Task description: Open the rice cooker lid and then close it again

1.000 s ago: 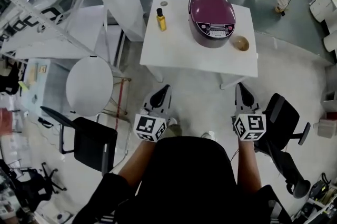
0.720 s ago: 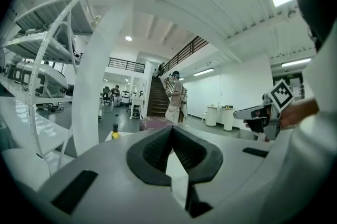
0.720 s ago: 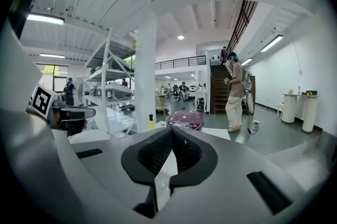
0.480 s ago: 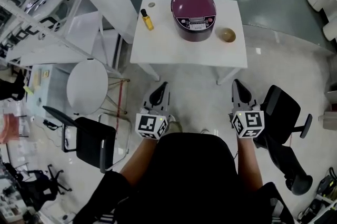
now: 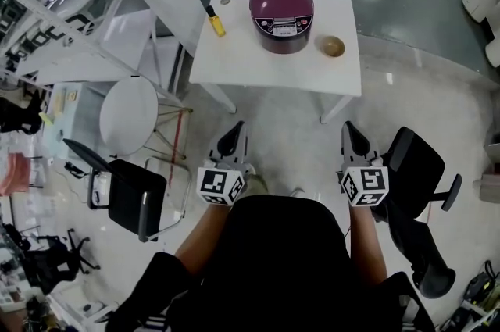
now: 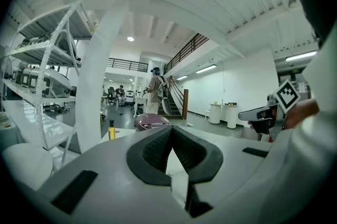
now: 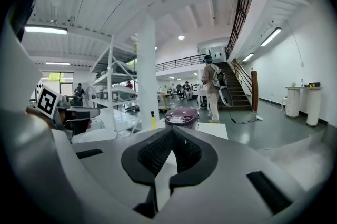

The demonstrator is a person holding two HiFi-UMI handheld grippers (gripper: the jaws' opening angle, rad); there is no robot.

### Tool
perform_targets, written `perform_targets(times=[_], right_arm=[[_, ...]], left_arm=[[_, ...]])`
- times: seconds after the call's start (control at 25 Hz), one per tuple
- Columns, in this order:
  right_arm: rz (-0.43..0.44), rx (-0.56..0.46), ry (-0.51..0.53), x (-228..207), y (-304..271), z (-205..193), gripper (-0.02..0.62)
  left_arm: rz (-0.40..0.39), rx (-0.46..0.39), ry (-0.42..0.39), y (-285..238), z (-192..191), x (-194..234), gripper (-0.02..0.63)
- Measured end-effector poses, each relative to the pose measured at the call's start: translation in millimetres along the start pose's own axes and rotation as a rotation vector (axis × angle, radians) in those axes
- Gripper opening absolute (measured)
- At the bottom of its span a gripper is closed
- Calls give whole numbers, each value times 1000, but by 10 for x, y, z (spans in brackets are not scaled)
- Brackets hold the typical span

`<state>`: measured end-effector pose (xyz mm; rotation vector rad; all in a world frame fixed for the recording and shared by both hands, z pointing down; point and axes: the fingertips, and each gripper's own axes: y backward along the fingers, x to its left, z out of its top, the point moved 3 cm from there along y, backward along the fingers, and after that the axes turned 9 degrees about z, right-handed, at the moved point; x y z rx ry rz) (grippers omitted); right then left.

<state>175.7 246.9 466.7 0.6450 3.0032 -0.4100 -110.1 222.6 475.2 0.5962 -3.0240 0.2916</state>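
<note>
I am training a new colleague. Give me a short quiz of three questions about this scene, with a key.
1. True or false: the rice cooker is open.
2. In the head view, what stands on the table to the right of the cooker? A) a bowl B) a cup C) a spoon
3. Fill in: the jaws of the left gripper and the right gripper are both ____.
Key: 1 false; 2 A; 3 shut.

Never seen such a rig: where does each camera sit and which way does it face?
Head view: on the person's head, steeply down at the table and rice cooker; torso, forearms, left gripper, right gripper show.
Left gripper view: on that gripper, looking along its shut jaws toward the rice cooker.
Right gripper view: likewise, on the right gripper.
Shared: all three show the rice cooker and yellow bottle.
</note>
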Motion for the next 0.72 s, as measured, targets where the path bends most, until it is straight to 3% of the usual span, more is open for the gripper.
perform_targets(times=[0.36,0.72], right_arm=[[72,15,12,-70,224,-130,0],[75,91,7,-84,423,-370,-1]], left_arm=[[62,-10,9,264,-45,-295,3],[43,19,14,409,-205,-608,3]])
